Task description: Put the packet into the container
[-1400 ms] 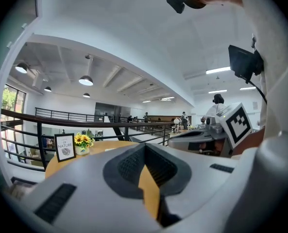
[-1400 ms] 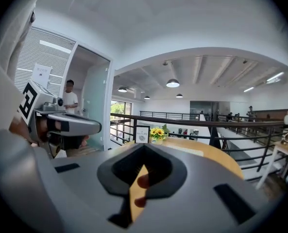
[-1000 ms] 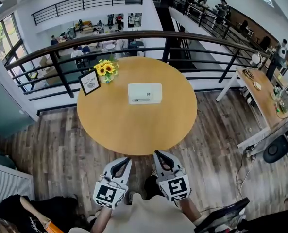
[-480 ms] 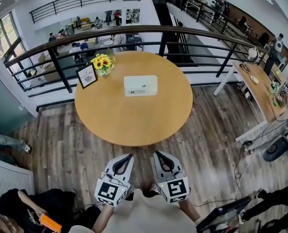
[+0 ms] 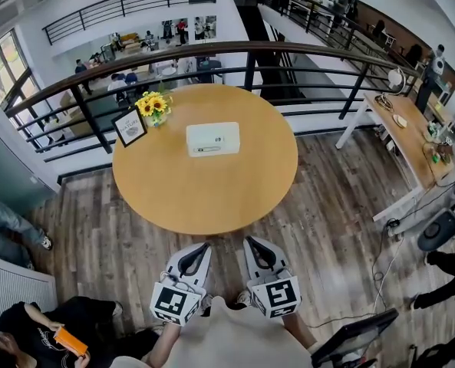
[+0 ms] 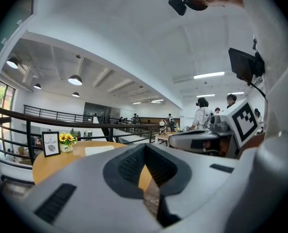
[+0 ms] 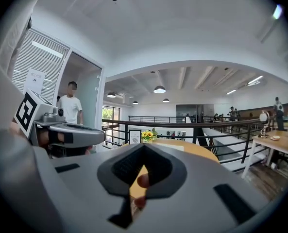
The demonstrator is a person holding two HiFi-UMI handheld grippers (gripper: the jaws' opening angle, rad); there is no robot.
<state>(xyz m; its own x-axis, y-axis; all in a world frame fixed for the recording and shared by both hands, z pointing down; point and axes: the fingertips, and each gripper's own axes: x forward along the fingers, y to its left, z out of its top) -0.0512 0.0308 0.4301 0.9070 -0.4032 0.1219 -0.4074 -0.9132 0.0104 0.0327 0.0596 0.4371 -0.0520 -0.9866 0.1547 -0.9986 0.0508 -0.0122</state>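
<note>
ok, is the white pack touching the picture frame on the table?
Apart. The head view shows a stretch of bare tabletop between the white pack and the picture frame.

Near half of table (image 5: 212, 202) bare; white box (image 5: 212, 139), frame (image 5: 128, 127), flowers (image 5: 152, 104) at far side; railing (image 5: 212, 47) behind

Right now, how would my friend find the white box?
Look for the round wooden table beside the black railing. On its far half, right of the sunflowers and the small framed sign, lies the white box. It is the only flat, plain white thing there.
</note>
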